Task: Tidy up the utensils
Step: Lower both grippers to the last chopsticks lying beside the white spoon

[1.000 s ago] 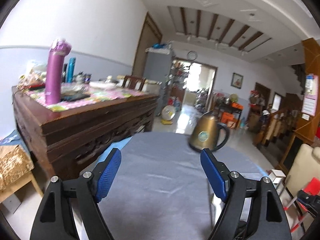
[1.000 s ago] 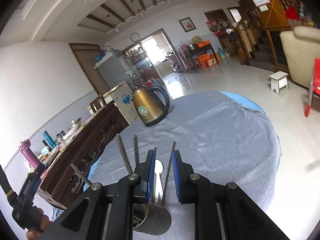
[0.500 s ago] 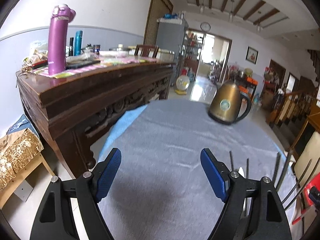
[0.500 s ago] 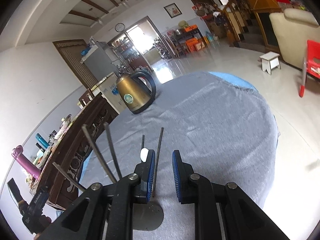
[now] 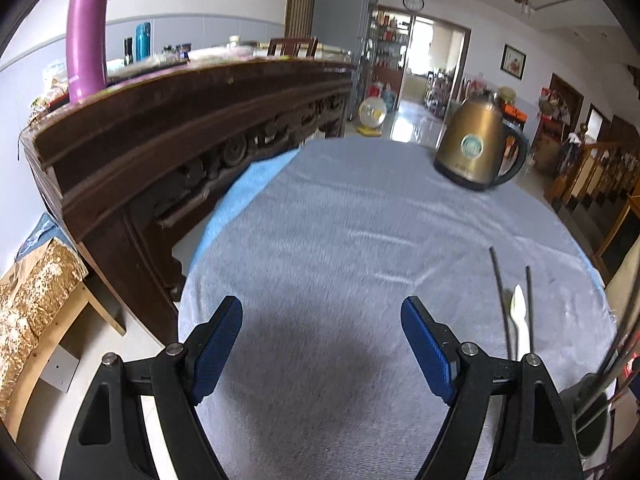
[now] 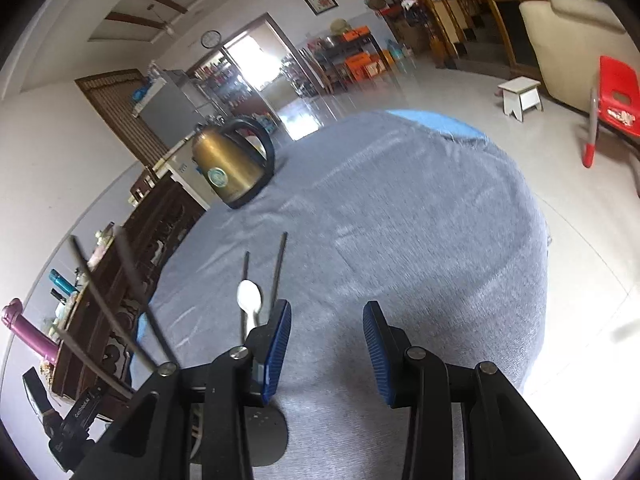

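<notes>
Left gripper [image 5: 322,344] jaws spread wide and empty, right gripper [image 6: 326,344] jaws parted, nothing between the blue pads [image 6: 278,346]

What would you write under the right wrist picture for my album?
Open right hand-held gripper beside a holder of chopsticks and a white spoon, gold kettle beyond.

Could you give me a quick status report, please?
Left gripper and right gripper open, empty. White spoon and chopsticks upright in holder. Kettle well clear.

grey-clothed table [image 5: 340,240], kettle [image 5: 476,148], utensil holder [image 6: 260,436]
</notes>
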`<state>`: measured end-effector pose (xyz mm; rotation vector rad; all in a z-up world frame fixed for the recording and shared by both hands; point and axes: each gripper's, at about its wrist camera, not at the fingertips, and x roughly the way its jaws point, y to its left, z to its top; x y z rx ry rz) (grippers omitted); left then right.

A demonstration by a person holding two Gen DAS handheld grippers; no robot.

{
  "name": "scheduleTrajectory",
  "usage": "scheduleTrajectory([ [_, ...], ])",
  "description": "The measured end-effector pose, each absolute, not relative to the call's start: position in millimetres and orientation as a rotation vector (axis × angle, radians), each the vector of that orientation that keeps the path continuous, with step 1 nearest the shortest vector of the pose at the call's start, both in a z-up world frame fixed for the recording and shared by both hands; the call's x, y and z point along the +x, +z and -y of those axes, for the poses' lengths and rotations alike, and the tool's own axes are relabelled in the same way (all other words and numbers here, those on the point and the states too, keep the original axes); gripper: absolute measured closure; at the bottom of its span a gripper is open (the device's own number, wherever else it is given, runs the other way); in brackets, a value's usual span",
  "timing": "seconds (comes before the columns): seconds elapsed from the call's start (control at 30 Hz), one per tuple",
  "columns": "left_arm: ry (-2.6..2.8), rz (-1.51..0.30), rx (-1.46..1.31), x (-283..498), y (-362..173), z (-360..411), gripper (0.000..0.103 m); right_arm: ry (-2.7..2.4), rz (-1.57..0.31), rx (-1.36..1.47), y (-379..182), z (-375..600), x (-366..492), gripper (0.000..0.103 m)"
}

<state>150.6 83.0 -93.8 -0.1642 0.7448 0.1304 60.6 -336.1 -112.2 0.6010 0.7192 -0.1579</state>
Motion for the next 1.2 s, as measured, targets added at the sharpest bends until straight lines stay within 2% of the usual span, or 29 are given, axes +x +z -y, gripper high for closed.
scheduleTrajectory([
  [0.37,0.036,-0.878,-0.095,199.3,-124.3,-53.8,0.021,-0.095,-0.889,0.613,-152.3,344.1,117.5,0.063],
  [0.73,-0.108,-1.033,-0.049,268.9,-132.6,-13.1,0.021,0.035,-1.124,0.432,-167.6,304.4,264.0,0.063],
  [1.0,-0.156,-1.077,-0.035,305.7,-127.2,9.2,0.021,-0.065,-1.204,0.345,-187.3,276.7,338.2,0.063],
  [1.1,-0.173,-1.082,-0.027,316.6,-125.7,19.7,0.021,-0.115,-1.207,0.298,-192.1,272.9,347.8,0.071],
  [1.17,-0.190,-1.092,-0.035,324.7,-127.2,27.2,0.021,-0.123,-1.216,0.274,-192.2,270.8,351.9,0.086],
  [1.2,-0.195,-1.097,-0.034,328.4,-128.3,31.4,0.021,-0.110,-1.216,0.268,-192.2,269.9,352.4,0.089],
])
